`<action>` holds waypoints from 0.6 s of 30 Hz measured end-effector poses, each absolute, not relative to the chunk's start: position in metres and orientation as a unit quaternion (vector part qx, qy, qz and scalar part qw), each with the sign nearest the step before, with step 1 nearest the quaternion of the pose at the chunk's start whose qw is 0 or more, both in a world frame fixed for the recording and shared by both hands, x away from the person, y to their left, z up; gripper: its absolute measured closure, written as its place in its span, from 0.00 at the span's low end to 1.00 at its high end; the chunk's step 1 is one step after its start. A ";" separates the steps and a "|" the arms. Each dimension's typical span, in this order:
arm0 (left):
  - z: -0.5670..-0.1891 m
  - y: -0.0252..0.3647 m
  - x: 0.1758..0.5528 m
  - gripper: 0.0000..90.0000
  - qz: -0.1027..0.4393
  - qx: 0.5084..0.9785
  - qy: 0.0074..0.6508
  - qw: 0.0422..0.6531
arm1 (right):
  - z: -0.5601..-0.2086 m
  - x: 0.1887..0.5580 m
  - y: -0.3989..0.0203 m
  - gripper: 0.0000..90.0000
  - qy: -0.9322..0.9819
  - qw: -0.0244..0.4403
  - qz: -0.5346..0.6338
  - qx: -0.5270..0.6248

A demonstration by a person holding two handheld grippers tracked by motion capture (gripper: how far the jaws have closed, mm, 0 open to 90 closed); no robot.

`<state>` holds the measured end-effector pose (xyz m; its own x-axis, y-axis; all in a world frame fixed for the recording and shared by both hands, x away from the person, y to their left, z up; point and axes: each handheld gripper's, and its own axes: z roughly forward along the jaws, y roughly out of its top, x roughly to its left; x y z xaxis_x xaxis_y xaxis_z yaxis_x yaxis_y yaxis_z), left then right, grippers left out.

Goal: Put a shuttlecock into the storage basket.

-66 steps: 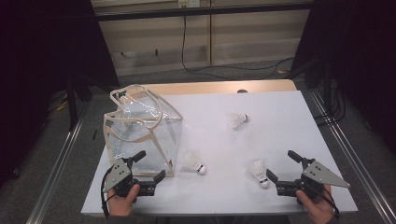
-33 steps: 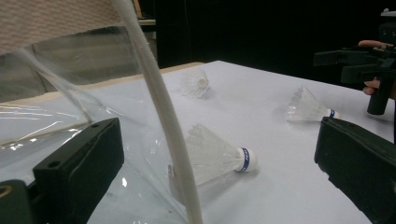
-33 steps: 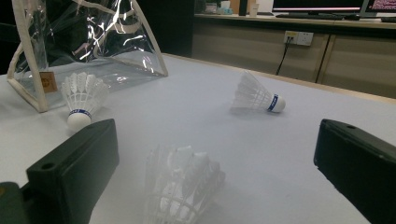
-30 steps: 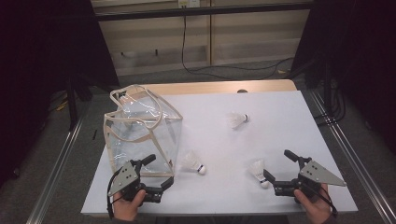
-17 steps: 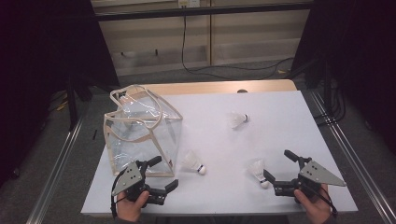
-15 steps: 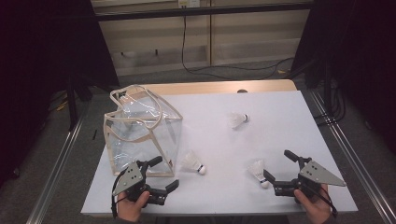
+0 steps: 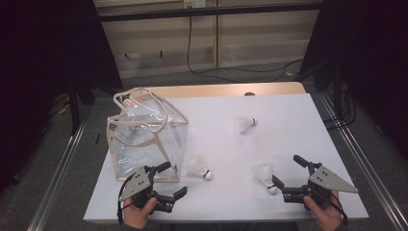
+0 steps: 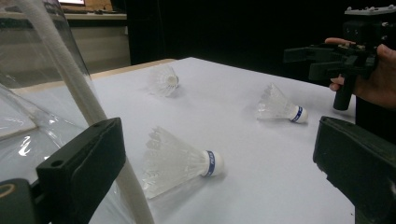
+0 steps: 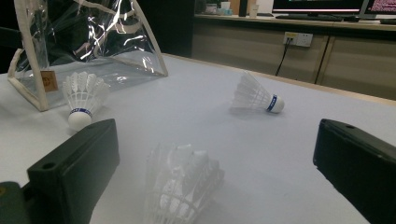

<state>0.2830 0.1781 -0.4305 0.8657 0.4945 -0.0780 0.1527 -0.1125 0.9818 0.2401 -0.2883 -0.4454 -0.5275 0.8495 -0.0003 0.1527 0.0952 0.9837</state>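
The left black two-jaw hand-held gripper (image 7: pixel 171 181) is held low at the near left edge by the left hand (image 7: pixel 139 211), its jaws spread wide. The right black hand-held gripper (image 7: pixel 287 172), topped by a grey three-cornered plate, is gripped by the right hand (image 7: pixel 327 214), jaws likewise parted and empty.

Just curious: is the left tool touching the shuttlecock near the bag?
Apart. In the left gripper view the shuttlecock lies on the table between the left tool's open jaws, with bare table either side.

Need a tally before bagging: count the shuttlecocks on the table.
3. One shuttlecock lies beside the clear bag, one lies in front of the right gripper, and one lies farther back mid-table. The bag's folds might hide more.
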 end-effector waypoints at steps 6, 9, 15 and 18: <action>-0.431 0.176 0.282 0.03 0.131 0.732 0.220 0.631 | -0.445 0.240 -0.288 0.00 0.671 0.311 0.559 0.373; -0.431 0.175 0.283 0.03 0.132 0.735 0.217 0.629 | -0.445 0.240 -0.288 0.00 0.670 0.311 0.562 0.373; -0.430 0.171 0.282 0.03 0.130 0.738 0.214 0.626 | -0.445 0.240 -0.288 0.00 0.670 0.312 0.562 0.373; -0.430 0.169 0.282 0.03 0.128 0.739 0.220 0.624 | -0.445 0.240 -0.288 0.00 0.671 0.313 0.561 0.371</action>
<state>0.2822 0.1687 -0.4305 0.8707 0.4843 -0.0853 0.1653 -0.1249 0.9783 0.2396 -0.2881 -0.4447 -0.5293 0.8484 -0.0030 0.1463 0.0947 0.9847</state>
